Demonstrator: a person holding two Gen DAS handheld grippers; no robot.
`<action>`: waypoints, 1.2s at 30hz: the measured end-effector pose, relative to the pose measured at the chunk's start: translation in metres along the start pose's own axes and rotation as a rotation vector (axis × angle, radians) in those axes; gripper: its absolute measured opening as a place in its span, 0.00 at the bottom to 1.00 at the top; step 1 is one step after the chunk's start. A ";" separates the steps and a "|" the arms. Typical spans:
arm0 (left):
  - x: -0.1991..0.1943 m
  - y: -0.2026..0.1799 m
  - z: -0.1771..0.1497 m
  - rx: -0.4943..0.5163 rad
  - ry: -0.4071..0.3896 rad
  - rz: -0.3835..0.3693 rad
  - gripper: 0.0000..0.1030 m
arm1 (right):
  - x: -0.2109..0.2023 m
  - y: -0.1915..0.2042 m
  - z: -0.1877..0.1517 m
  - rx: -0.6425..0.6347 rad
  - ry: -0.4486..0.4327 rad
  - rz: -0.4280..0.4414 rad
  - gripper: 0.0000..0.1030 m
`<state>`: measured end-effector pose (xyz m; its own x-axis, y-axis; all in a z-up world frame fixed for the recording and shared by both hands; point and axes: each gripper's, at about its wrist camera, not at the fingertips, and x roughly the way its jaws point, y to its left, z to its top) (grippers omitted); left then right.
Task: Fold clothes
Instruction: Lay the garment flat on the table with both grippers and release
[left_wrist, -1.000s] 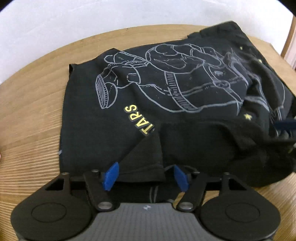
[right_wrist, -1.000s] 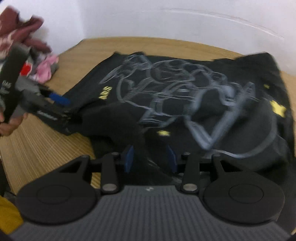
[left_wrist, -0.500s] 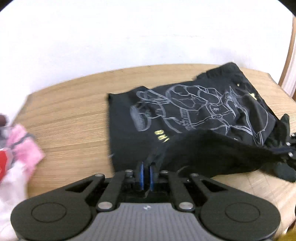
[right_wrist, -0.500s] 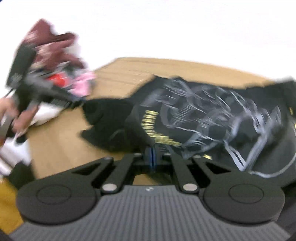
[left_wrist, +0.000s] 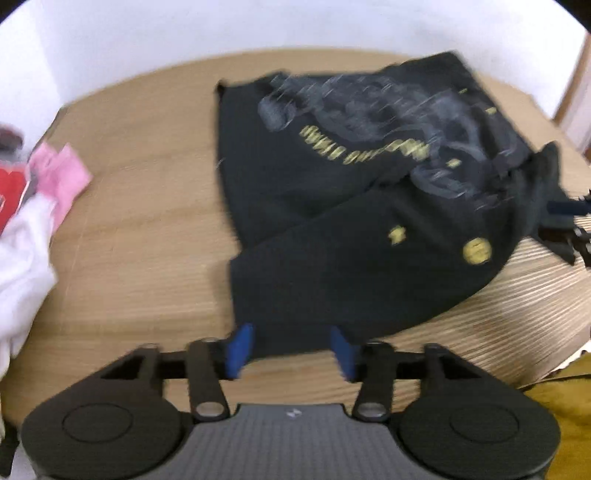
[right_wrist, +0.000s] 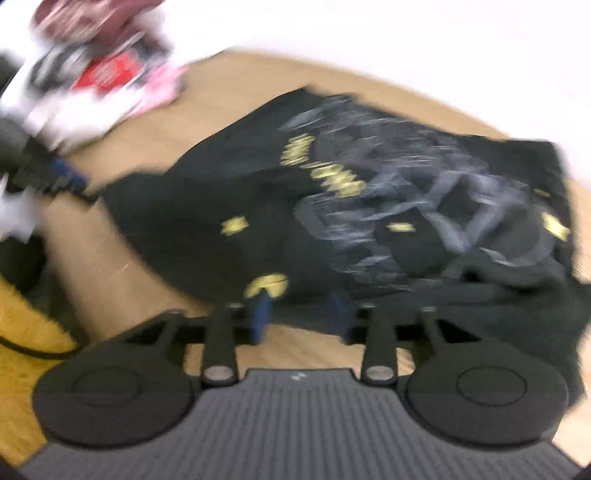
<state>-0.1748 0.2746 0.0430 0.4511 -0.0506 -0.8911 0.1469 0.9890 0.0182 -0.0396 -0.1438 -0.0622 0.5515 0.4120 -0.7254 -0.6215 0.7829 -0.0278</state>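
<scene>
Home: wooden table (left_wrist: 147, 206), laundry pile (left_wrist: 33, 206)

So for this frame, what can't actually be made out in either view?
- Yellow lettering on the black shirt: motion blur smears it in both views, unreadable.
- Pile of clothes: blurred in the right view, cut by the left edge in the left view; separate garments can't be told.
- Right tool: its blue pads are blurred against the shirt's hem; contact unclear.
- Yellow cloth: cut off at the corner.
</scene>
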 end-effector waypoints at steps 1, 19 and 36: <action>-0.003 -0.006 0.003 0.016 -0.025 -0.006 0.63 | -0.008 -0.014 -0.004 0.045 -0.013 -0.042 0.55; 0.080 -0.095 0.031 -0.007 0.054 -0.016 0.69 | -0.005 -0.274 -0.103 0.435 0.021 -0.381 0.59; 0.099 -0.129 0.021 -0.176 0.079 0.148 0.70 | -0.111 -0.261 -0.142 0.424 -0.060 0.037 0.06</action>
<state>-0.1304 0.1391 -0.0376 0.3852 0.1009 -0.9173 -0.0743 0.9942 0.0781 -0.0176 -0.4607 -0.0718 0.5720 0.4597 -0.6793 -0.3647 0.8844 0.2913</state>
